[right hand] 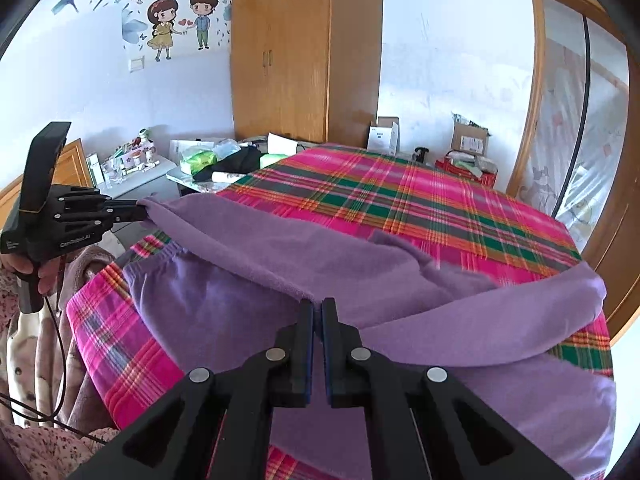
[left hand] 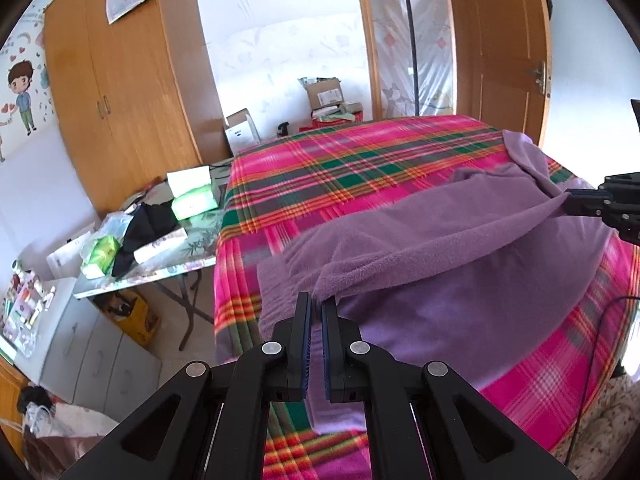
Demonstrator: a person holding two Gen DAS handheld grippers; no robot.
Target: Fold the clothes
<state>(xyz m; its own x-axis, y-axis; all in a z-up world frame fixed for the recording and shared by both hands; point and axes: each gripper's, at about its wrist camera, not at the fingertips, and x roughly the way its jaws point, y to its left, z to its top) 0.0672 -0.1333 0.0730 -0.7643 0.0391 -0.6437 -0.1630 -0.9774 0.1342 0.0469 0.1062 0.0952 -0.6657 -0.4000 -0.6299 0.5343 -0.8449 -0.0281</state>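
At the bottom centre of the left wrist view we see the left gripper with its jaws pressed together on a lifted edge of the purple fleece garment; the right gripper, bottom centre of its own view, is pinched on the same raised edge the same way. The fold hangs taut between the two tools, above the lower layer lying flat on the plaid bedspread, mid-frame and lower right in both views. At the left edge of the right wrist view a hand holds the left tool's handle. Further back, middle left of the left wrist view, we see a cluttered folding table. Beyond it, upper left, a wooden wardrobe; upper right, a wooden door.
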